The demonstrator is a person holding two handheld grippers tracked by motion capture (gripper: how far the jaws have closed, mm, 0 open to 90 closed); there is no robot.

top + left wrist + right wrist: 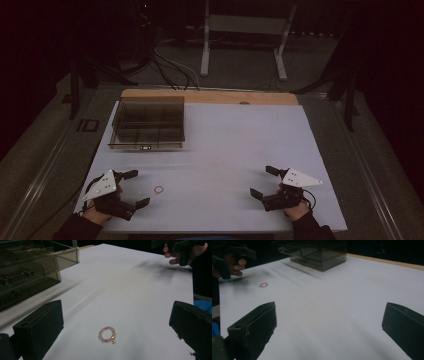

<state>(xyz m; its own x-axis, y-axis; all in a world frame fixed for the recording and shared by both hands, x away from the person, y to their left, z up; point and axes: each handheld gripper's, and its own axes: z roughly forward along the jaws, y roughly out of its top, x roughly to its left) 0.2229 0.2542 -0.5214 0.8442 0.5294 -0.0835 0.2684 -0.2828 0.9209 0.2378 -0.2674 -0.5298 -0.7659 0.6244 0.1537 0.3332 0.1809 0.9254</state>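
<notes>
While both tools rest low on the white table [225, 145], the left tool [136, 188] gapes wide with nothing gripped, the bead ring [159, 189] lying just off it at three o'clock. The right tool [264, 182], likewise spread and empty, sits well apart; a smoky box [148, 122] stands at eleven o'clock.

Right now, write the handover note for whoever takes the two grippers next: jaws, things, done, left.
Left gripper: jaws wide open, holding nothing, low over the white table near its front left corner.
Right gripper: jaws wide open, holding nothing, near the front right.
Bead ring: pink and gold beads, lying flat on the table just ahead of the left jaws, touched by neither gripper.
Smoked clear organizer box: at the far left of the table, with divided compartments.
Done: nothing visibly handled yet.
Left: probably pick up the ring with the left gripper; the box looks like its likely destination.
</notes>
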